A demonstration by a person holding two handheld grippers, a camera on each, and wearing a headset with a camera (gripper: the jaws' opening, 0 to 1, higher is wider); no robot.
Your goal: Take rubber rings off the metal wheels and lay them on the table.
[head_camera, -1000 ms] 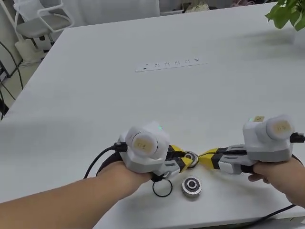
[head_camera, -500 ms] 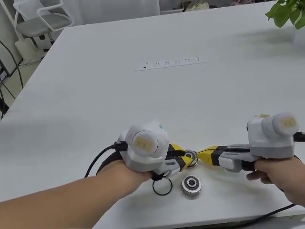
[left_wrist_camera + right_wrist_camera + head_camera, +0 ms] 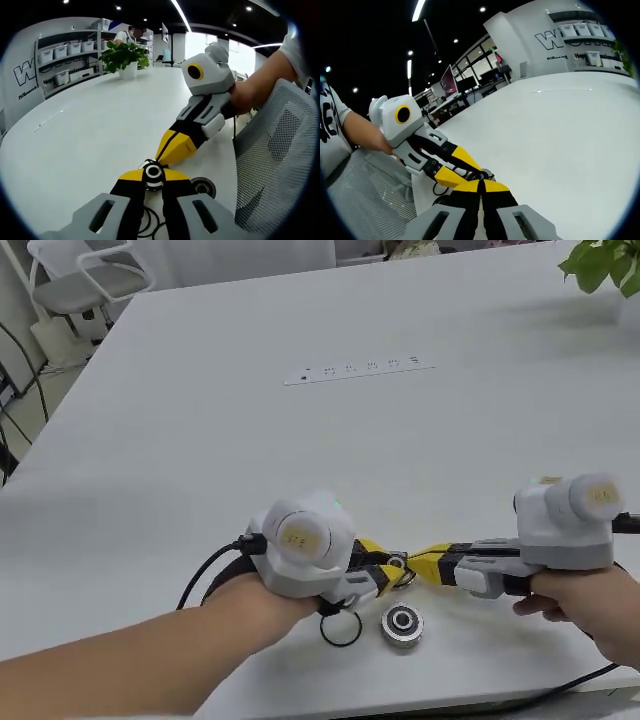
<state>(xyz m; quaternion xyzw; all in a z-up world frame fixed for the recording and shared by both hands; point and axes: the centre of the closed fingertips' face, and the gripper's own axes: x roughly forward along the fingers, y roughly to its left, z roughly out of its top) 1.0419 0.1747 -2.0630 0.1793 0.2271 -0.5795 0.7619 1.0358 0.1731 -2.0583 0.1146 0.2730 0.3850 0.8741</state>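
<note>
Two metal wheels at the near edge of the table (image 3: 200, 440). The held wheel (image 3: 153, 171) sits pinched between the yellow jaws of the left hand-held gripper (image 3: 393, 578), just above the table top. The right hand-held gripper (image 3: 480, 184) meets it from the opposite side, jaws pressed together and their tip touching the wheel's rim. Whether any rubber is caught between them is too small to tell. The second wheel (image 3: 402, 625) lies flat on the table just below both gripper tips, on the person's side, dark around its rim. One loose rubber ring (image 3: 340, 629) lies flat just beside that wheel, under the body of the left hand-held gripper. A black cable (image 3: 205, 580) trails from the back of the left hand-held gripper along the forearm. Further out, well ahead of both tips, is a flush socket strip (image 3: 358, 371) in the table top. Far beyond the right hand-held gripper is a leafy plant (image 3: 600, 265), and far beyond the left a white chair (image 3: 90, 280)
</note>
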